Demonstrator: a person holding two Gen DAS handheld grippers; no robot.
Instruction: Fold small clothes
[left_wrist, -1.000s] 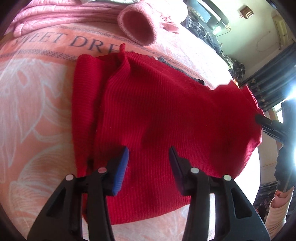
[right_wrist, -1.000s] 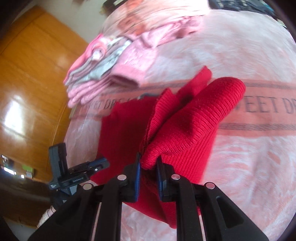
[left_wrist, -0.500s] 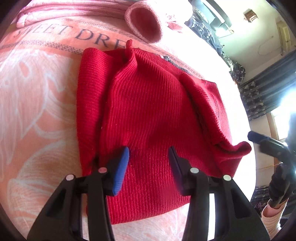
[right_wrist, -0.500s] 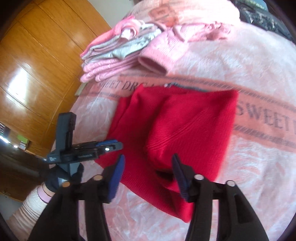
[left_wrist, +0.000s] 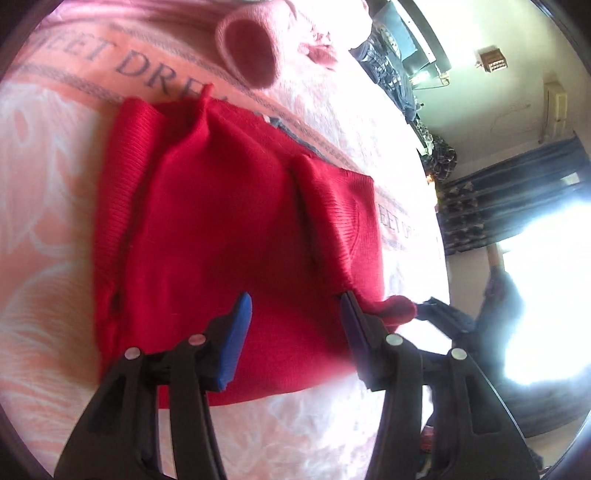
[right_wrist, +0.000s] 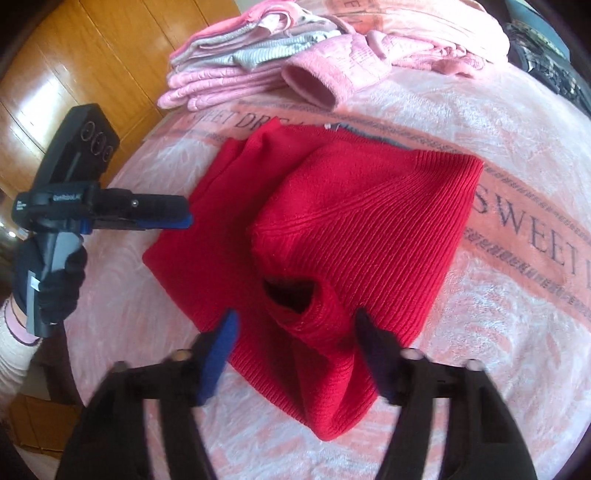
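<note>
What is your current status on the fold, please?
Left gripper open, right gripper open, both empty. Red sweater partly folded on blanket. Nothing in the way.

L tool (left_wrist: 295, 317): jaws spread wide, nothing between them, fingers w/ blue pads (left_wrist: 236, 332), hovering over the near edge of the red sweater (left_wrist: 229, 229). In the right wrist view the L tool (right_wrist: 184, 221) sits at the sweater's left side, held level, tips at the cloth edge; contact can't be told. Dark-gloved hand (right_wrist: 55, 288) grips its handle, pale sleeve at the wrist. R tool (right_wrist: 295, 332): jaws wide apart, empty, straddling the sweater's rolled collar, blurred.
</note>
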